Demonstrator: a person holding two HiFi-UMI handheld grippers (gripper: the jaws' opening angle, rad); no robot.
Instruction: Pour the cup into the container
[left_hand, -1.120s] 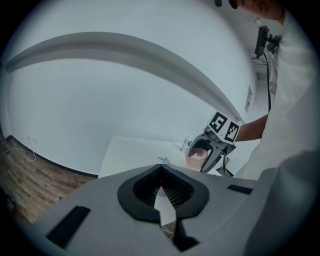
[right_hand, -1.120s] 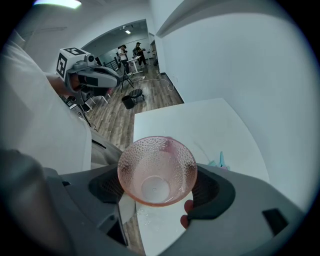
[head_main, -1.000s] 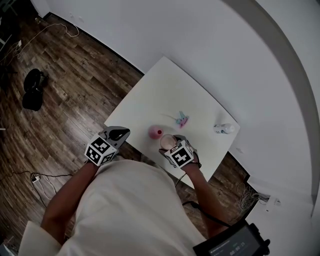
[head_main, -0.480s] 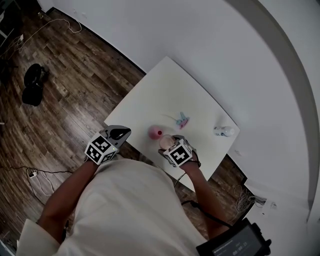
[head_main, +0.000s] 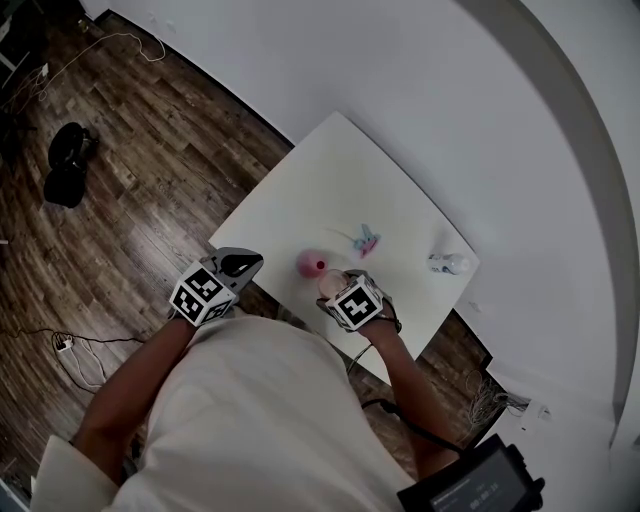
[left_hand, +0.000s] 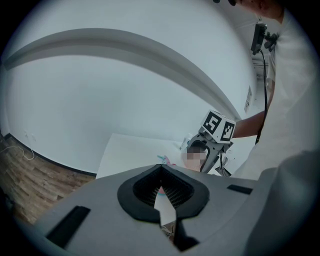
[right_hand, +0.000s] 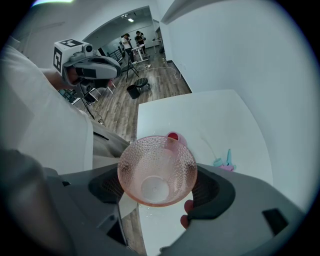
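A pink dimpled glass cup (right_hand: 157, 171) sits between the jaws of my right gripper (right_hand: 159, 176), which is shut on it. The cup's mouth faces the camera and I see nothing inside. In the head view the cup (head_main: 331, 282) peeks out in front of the right gripper (head_main: 337, 287), just right of a small pink container (head_main: 311, 265) near the table's front edge. That container (right_hand: 175, 138) has something red in it. My left gripper (head_main: 243, 266) hovers shut and holding nothing over the table's left front corner; its pads (left_hand: 172, 186) meet at the tip.
On the white table (head_main: 330, 180) lie a blue and pink toy (head_main: 365, 240) and a small white bottle (head_main: 447, 262) at the right edge. A white wall borders the table's far side. Cables and a black object (head_main: 64, 176) lie on the wood floor.
The right gripper has edged slightly forward, so its marker cube hides more of the cup's mouth. The left gripper has hardly moved.
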